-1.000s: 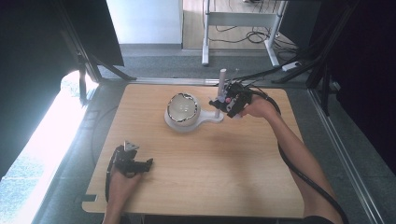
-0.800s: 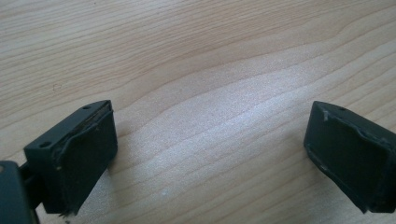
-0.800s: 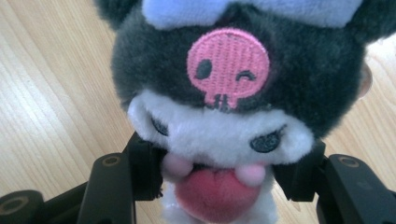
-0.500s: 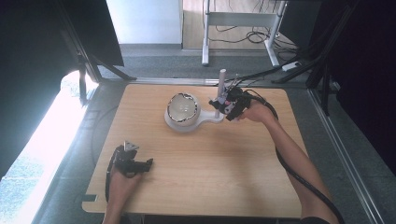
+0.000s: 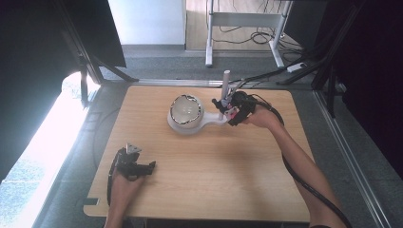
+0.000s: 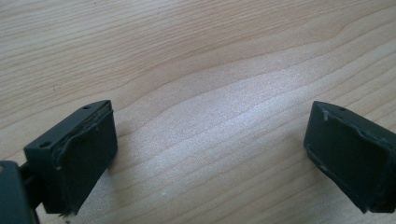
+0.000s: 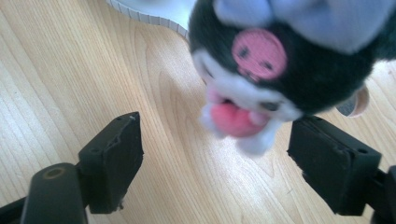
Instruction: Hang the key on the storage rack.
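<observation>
While the plush toy point(image 7: 261, 70) sits at the far right of the bench point(image 5: 214, 190), right beside the white stand point(image 5: 209, 124) that carries a domed bowl point(image 5: 186, 110), I judge it light, soft and squashy — nothing fragile, though the fur could slip. I'd take it across the round head, where there's bulk to pinch. My right hand-held gripper point(image 7: 215, 158) has just been opening; its jaws now stand apart on either side of the toy's lower face, pads not pressing, so it is released. My left hand-held gripper point(image 6: 208, 154) rests near the front left corner — jaws wide, grasping nothing, bare wood between them.
</observation>
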{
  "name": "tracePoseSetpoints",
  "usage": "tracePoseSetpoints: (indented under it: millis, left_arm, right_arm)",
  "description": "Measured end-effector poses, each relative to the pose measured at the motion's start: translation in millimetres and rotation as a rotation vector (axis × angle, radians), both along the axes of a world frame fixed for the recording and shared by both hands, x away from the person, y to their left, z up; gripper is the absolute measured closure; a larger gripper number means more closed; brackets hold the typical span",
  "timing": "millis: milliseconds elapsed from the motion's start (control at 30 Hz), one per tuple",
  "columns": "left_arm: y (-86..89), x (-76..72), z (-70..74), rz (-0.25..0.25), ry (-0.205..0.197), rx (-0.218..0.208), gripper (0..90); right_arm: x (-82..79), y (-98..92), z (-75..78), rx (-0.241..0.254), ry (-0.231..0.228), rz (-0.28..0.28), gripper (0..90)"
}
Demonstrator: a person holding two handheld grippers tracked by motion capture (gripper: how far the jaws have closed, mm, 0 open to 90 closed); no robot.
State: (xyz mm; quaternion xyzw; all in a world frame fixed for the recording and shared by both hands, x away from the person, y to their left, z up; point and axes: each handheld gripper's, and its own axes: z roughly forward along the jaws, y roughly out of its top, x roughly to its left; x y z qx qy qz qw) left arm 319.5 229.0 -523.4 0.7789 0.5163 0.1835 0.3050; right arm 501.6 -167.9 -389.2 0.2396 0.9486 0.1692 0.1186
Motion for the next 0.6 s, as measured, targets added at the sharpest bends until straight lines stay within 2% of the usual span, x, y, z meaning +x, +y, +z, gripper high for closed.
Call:
tracePoseSetpoints:
  millis: [233,600]
  left_arm:
    - [0.0,0.0,0.0,0.000,0.000,0.000,2.6]
    - [0.0,0.0,0.0,0.000,0.000,0.000,2.6]
  right_arm:
    - [-10.0,-6.1,7.8,-0.003,-0.032,-0.006,13.3]
    - [-27.3,-16.8,13.8,0.004,-0.032,-0.003,12.7]
